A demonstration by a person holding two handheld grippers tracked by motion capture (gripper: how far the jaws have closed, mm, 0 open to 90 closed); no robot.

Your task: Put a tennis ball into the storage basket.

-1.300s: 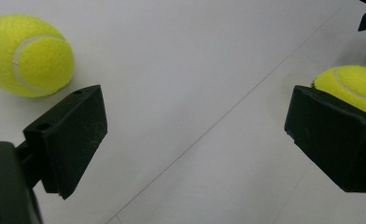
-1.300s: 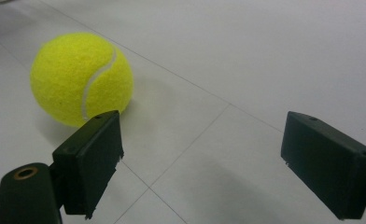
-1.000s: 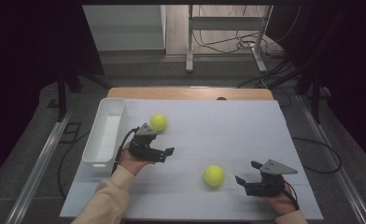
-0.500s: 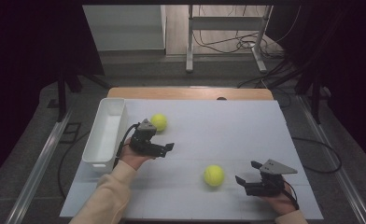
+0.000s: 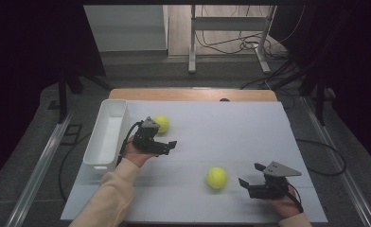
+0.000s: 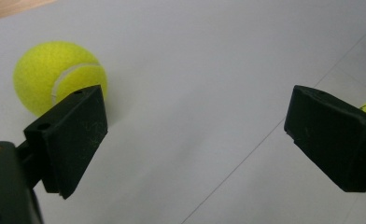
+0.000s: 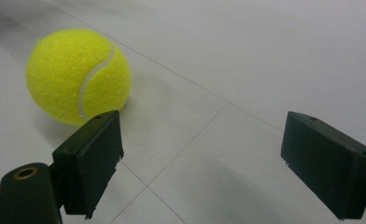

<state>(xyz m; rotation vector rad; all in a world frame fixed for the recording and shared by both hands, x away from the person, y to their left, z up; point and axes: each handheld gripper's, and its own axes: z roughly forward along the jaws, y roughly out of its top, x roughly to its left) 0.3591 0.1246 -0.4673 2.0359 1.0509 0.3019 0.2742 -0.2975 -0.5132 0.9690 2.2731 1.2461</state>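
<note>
Tennis balls, two fuzzy yellow ones, lie loose on the white table sheet: one (image 5: 162,124) just beside the long white plastic bin (image 5: 107,135), the other (image 5: 216,178) well away from it. Your left gripper (image 5: 167,145) and right gripper (image 5: 248,183) both gape empty, so you're approaching; next, centre each ball between its jaws.

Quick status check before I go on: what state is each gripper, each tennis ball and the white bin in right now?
Left gripper: open, holding nothing, close to the far ball.
Right gripper: open, holding nothing, pointed toward the near ball.
Far tennis ball: loose on the table, ungripped.
Near tennis ball: loose on the table, apart from the right gripper.
White bin: upright at the table's left edge, nothing visible inside.
</note>
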